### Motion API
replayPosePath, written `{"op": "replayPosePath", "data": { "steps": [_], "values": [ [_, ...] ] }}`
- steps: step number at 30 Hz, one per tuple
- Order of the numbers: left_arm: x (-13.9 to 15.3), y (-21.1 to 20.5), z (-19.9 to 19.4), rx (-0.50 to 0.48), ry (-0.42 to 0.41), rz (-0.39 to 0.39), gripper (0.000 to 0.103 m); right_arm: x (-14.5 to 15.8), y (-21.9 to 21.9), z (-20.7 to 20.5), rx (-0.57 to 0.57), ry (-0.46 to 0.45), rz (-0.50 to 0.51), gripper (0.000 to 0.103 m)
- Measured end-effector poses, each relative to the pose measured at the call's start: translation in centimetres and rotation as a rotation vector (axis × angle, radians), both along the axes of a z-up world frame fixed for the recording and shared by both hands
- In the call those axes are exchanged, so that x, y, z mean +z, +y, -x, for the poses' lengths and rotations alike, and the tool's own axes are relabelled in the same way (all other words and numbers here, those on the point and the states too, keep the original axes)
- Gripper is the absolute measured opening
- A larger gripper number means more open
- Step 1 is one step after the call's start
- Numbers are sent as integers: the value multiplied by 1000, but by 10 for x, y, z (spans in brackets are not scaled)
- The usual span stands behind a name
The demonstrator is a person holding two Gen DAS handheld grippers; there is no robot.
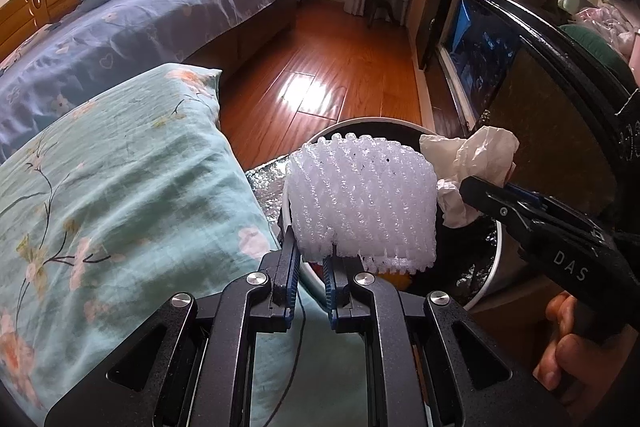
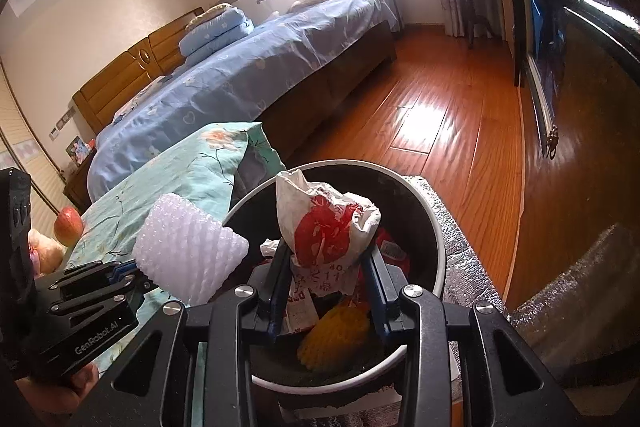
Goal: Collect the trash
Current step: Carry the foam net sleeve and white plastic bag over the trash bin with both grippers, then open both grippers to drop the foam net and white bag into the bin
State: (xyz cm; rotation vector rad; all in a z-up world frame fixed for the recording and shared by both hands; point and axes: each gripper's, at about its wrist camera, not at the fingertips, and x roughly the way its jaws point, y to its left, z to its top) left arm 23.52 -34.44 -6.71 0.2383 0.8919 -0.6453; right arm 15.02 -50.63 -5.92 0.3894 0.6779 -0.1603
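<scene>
1. White foam netting, the springy mesh sleeve that fruit comes wrapped in, looks almost weightless and squashy; a pinch on its lower edge is enough, and it should spring back when let go.
2. The left gripper has its jaws clenched on that lower edge, holding the sleeve over the near rim of the bin.
3. The crumpled plastic bag, white with red print, is limp, light and a bit slippery; I'd take it by the bunched part.
4. The right gripper is grasping that bag directly above the bin's mouth.
5. Inside the bin lie a yellow foam net and printed wrappers.
</scene>
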Motion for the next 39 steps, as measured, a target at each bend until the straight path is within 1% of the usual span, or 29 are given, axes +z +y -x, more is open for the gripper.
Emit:
{"op": "replayPosePath", "data": {
  "steps": [19,26,29,30,31,32,33,35,39],
  "values": [
    [-1,-3,0,-1,3,-4,11,-3,0,-4,1,10,-3,36],
    [1,-4,-2,-10,10,1,11,-5,-2,-4,-4,16,-8,38],
    [1,-1,-3,-11,21,6,17,-6,-4,-4,-6,22,-10,40],
    [2,2,-2,-9,19,9,22,-6,-4,-4,-6,24,-11,43],
    [2,3,-1,-5,17,8,32,-5,-4,-5,-8,27,-11,46],
    [3,7,-1,2,18,8,38,-5,-5,-4,-14,29,-10,50],
    [3,9,-1,6,18,11,47,-5,-5,-4,-18,30,-11,58],
    [6,19,3,16,9,23,47,-4,-5,-2,-27,26,-16,62],
    [10,41,10,45,5,46,47,-2,-3,3,-29,15,-26,64]
  ]
}}
